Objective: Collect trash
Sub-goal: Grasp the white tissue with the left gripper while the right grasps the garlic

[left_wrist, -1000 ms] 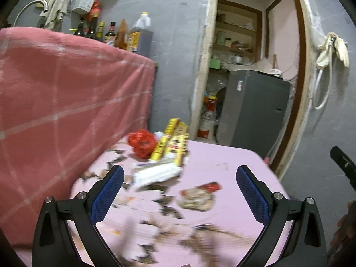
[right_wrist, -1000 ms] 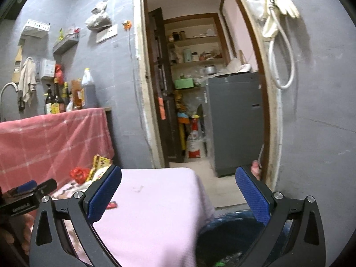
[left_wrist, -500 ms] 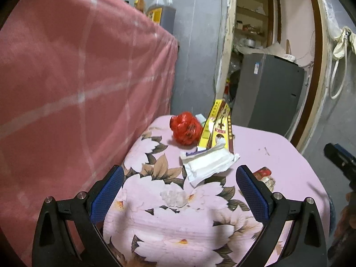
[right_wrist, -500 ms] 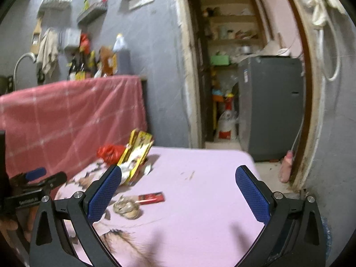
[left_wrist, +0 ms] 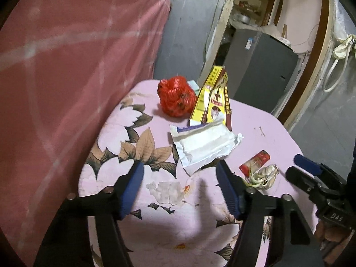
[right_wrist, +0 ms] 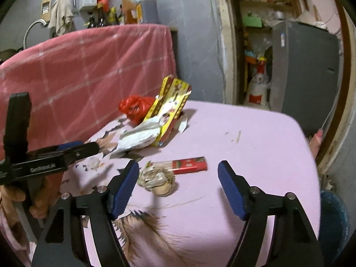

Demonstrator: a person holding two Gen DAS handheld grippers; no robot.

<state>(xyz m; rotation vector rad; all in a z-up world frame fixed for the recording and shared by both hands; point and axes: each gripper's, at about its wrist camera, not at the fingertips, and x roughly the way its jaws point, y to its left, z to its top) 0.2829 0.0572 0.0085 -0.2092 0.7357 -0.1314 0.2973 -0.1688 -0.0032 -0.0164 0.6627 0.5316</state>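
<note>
Trash lies on a table with a pink flowered cloth (left_wrist: 267,133): a red net bag (left_wrist: 175,96), a yellow carton (left_wrist: 213,98), a white wrapper (left_wrist: 202,142), a crumpled tissue (left_wrist: 168,191), a red packet (left_wrist: 255,162) and a dry garlic husk (left_wrist: 267,175). My left gripper (left_wrist: 179,169) hovers over the tissue, jaws closing, pads apart from it. My right gripper (right_wrist: 178,166) hangs over the garlic husk (right_wrist: 158,180) and red packet (right_wrist: 189,165), jaws closing, touching neither. Each gripper shows in the other's view: the right gripper (left_wrist: 307,171), the left gripper (right_wrist: 73,150).
A pink checked cloth (left_wrist: 66,66) hangs along the table's left side. Bottles (right_wrist: 144,6) stand on the counter behind it. A grey cabinet (right_wrist: 307,66) fills the doorway beyond the table. A dark blue bin (right_wrist: 333,218) sits by the table's right edge.
Both grippers came down and forward over the table, and both pairs of jaws have narrowed. The trash now lies close under the fingers.
</note>
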